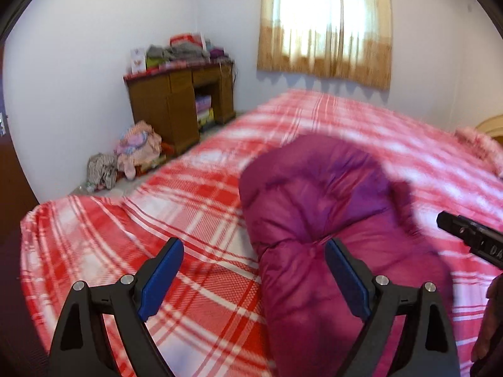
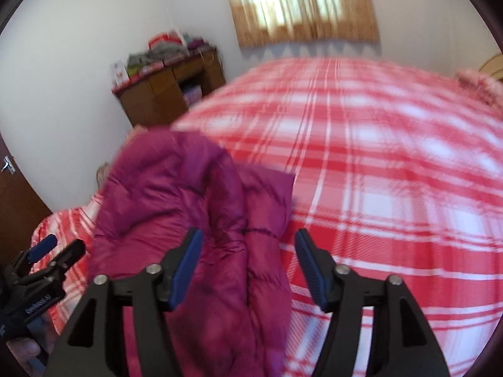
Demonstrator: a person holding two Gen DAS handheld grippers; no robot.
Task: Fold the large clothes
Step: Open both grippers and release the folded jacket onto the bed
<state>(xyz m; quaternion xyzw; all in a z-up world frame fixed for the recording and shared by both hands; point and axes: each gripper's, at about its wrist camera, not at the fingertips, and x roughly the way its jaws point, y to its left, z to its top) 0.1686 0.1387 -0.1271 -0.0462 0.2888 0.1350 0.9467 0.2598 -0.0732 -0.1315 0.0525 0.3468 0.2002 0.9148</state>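
Note:
A puffy magenta jacket (image 1: 317,194) lies bunched and folded over on the red and white plaid bed cover (image 1: 176,188). My left gripper (image 1: 254,246) hangs above the jacket's left edge, its blue pads (image 1: 160,279) spread wide and touching nothing. In the right wrist view the same jacket (image 2: 176,194) sits under my right gripper (image 2: 248,235). Its jaws stand apart over the fabric and the pads (image 2: 309,267) do not press on it. The right gripper's black tip (image 1: 465,235) shows at the right edge. The left gripper (image 2: 47,251) shows low on the left.
A wooden desk (image 1: 176,106) stacked with folded clothes stands against the far wall, and a heap of clothes (image 1: 132,154) lies on the floor beside it. There is a curtained window (image 1: 327,22) behind the bed. A pink pillow (image 1: 481,147) lies at the right, and a brown door (image 2: 15,188) is at the left.

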